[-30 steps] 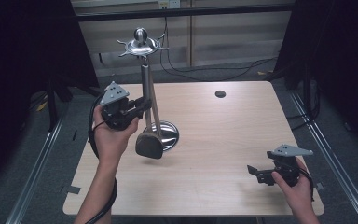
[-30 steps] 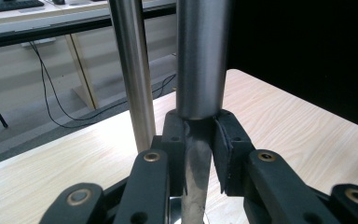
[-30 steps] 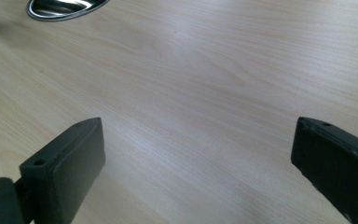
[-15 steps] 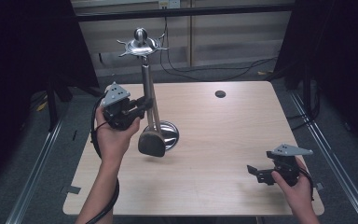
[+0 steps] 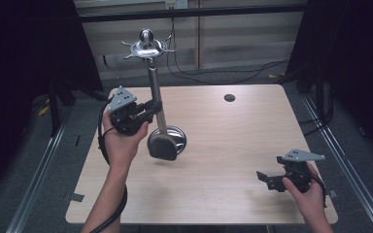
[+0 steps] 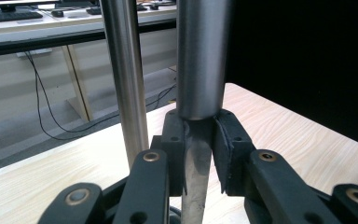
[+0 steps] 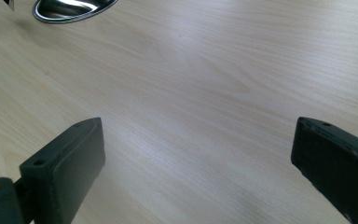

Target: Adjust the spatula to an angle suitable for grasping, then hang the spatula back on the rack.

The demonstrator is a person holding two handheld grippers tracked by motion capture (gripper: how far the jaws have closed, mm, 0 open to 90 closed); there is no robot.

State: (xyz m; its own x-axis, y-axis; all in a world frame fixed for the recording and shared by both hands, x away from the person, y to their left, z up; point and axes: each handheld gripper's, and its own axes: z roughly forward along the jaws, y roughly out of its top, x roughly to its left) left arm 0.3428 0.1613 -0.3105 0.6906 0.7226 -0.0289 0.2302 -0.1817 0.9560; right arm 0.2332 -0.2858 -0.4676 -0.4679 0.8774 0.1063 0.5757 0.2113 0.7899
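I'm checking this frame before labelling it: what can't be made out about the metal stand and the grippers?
- High view: where the stand's rod meets its round base is hidden by a dark rounded piece.
- High view: the left gripper has its pads hidden behind the rod.
- Left gripper view: the rod's top is cut off by the upper edge.
- Right gripper view: the base is cut off by the top edge.

We can read no text, label, brand, number or sign anywhere in these views; nothing written can be made out on any surface we see.
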